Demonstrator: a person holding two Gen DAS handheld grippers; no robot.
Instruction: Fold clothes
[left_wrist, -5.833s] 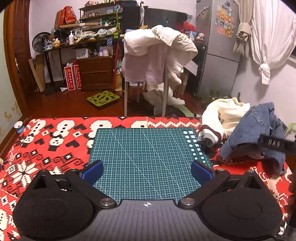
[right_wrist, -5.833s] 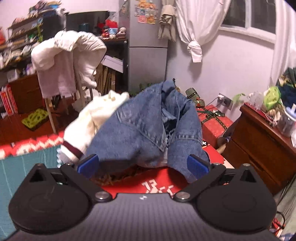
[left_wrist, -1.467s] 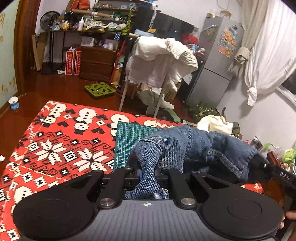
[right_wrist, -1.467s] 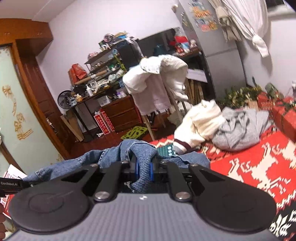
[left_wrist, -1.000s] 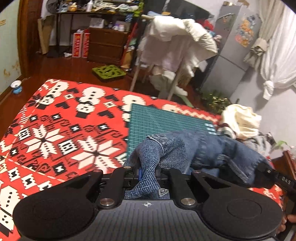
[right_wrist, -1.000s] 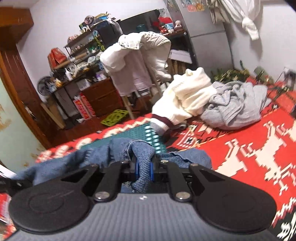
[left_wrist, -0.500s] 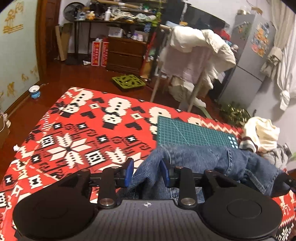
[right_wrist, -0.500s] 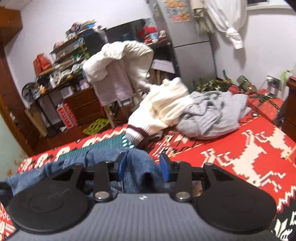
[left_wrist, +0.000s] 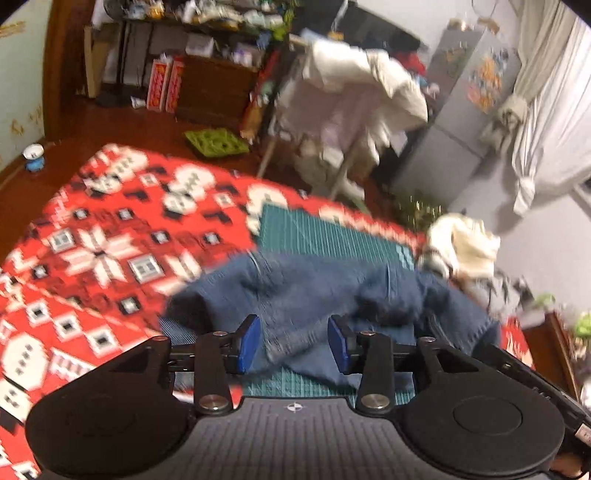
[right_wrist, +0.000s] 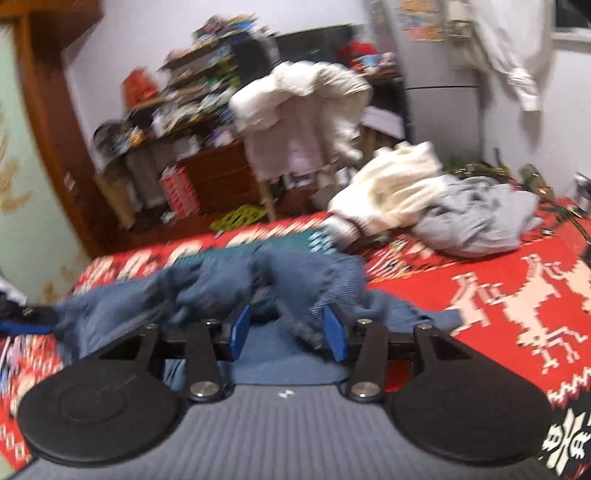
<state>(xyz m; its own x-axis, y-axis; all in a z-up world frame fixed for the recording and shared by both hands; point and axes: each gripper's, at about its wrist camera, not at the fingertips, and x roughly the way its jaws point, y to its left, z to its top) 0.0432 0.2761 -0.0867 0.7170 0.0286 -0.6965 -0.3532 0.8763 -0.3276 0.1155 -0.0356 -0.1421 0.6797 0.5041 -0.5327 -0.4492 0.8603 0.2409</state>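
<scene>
left gripper (left_wrist: 293, 343): your jaws stand apart, blue pads either side of the denim but not pinching it; cloth sits loose in the gap, centre-bottom of frame.
right gripper (right_wrist: 287, 334): same, jaws spread with nothing clamped; denim bunched between and behind the pads.
denim garment (left_wrist: 332, 291): lies crumpled across the green cutting mat (left_wrist: 325, 236), mid-frame in the left view; its left edge spills onto the red patterned blanket (left_wrist: 96, 251). It reads as dropped on the mat because that is the flat work area for folding.
state of fold: judging by the bunching, nothing is folded yet; it wants spreading flat first.
other clothes: cream sweater (right_wrist: 391, 192) and grey garment (right_wrist: 480, 221) are piled right of centre in the right view, just off the mat corner, likely queued there to keep the mat free.
view quality: both frames are motion-blurred, so I can't tell which part of the garment (hem, waistband, collar) is nearest your pads.
next: you probably want to re-grip two outer edges, one per gripper, and pull apart to flatten.
risk: grabbing a bunched double layer would drag the whole lump rather than open it.
</scene>
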